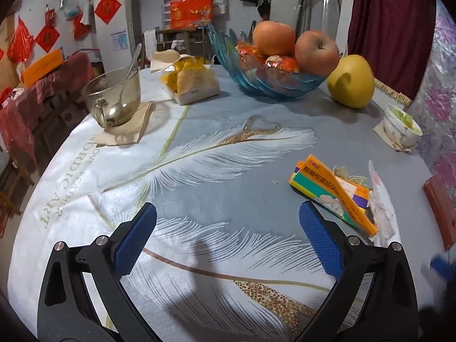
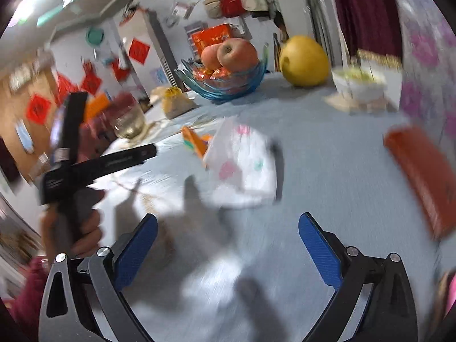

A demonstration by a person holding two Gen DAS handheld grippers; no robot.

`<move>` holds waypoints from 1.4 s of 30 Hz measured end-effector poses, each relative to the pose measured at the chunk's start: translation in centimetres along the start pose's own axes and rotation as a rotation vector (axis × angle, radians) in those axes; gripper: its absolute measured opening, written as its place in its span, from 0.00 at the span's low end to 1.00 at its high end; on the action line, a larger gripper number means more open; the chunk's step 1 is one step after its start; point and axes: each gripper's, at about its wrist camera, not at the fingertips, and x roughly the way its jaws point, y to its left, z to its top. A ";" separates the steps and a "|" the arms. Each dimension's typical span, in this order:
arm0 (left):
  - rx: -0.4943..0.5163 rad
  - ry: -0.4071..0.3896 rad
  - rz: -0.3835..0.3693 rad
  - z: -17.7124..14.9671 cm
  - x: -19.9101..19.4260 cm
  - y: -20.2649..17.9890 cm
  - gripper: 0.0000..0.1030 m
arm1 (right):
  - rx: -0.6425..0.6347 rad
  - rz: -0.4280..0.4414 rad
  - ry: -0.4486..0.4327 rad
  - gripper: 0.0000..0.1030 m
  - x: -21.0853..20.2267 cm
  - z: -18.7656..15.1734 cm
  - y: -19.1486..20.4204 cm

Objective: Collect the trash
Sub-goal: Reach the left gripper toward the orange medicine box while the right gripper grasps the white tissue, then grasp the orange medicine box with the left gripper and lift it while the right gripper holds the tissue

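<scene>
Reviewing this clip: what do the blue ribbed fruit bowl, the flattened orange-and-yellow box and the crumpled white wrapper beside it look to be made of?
Blue ribbed fruit bowl: likely glass, possibly clear plastic; translucent, glossy, fruit visible through its wall.
Flattened orange-and-yellow box: printed cardboard, smooth coated finish, with sharp fold creases.
Crumpled white wrapper: thin plastic film or soft paper, pink-printed and wrinkled; the blurred right wrist view leaves it open.

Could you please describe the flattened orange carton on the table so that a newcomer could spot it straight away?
Start at the blue glass fruit bowl holding apples, then come toward the near right part of the feather-print tablecloth. The flattened orange carton lies there beside a crumpled white wrapper. Only it is a printed box with green and purple stripes.
</scene>
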 end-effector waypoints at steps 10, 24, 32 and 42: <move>-0.064 0.046 -0.052 0.3 0.2 1.6 0.93 | -0.164 -0.124 0.136 0.61 7.5 3.0 2.0; 0.058 0.018 -0.098 -0.4 -0.2 -1.7 0.94 | 0.129 0.027 -0.136 0.02 0.1 2.0 -4.8; 0.168 0.055 -0.127 -0.1 1.2 -9.2 0.94 | 0.202 0.002 -0.198 0.02 -1.1 2.0 -6.4; 0.258 -0.007 0.275 0.0 1.5 -5.2 0.94 | 0.183 0.069 -0.192 0.02 -1.1 2.0 -5.7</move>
